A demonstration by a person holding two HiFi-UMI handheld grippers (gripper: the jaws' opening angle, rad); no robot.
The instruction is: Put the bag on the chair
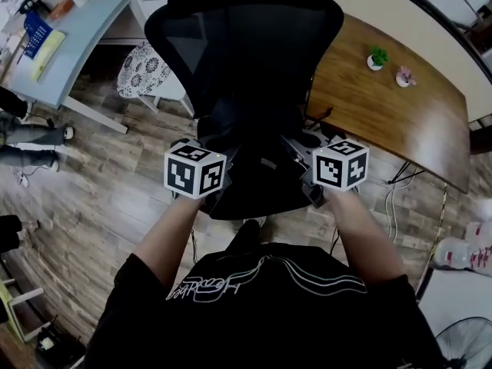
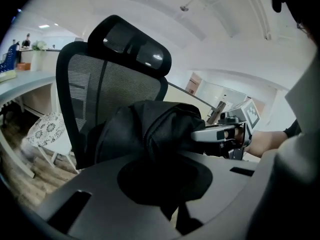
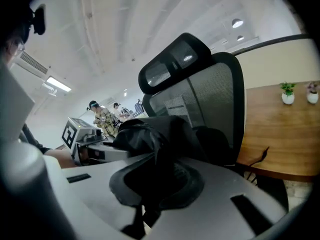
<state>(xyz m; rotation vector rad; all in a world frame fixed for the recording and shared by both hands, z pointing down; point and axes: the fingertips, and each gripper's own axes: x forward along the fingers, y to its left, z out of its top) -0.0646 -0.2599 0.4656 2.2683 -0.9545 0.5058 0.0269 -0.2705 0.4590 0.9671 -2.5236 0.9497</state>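
Note:
A black bag (image 1: 257,171) hangs between my two grippers, in front of the mesh back of a black office chair (image 1: 246,44) and over its seat. Whether it touches the seat is hidden. My left gripper (image 1: 224,177) is shut on the bag's left side and my right gripper (image 1: 309,179) on its right side. In the left gripper view, bunched bag fabric (image 2: 150,129) fills the left gripper (image 2: 165,181), with the chair back (image 2: 115,79) behind. In the right gripper view, the bag (image 3: 155,139) is pinched in the right gripper (image 3: 157,184), and the chair (image 3: 210,89) stands behind.
A wooden table (image 1: 400,114) with two small potted plants (image 1: 377,58) stands right of the chair. A light blue desk (image 1: 77,29) and a white patterned stool (image 1: 146,71) are at the upper left. A person's legs (image 1: 31,133) show at the left edge, a fan (image 1: 469,344) bottom right.

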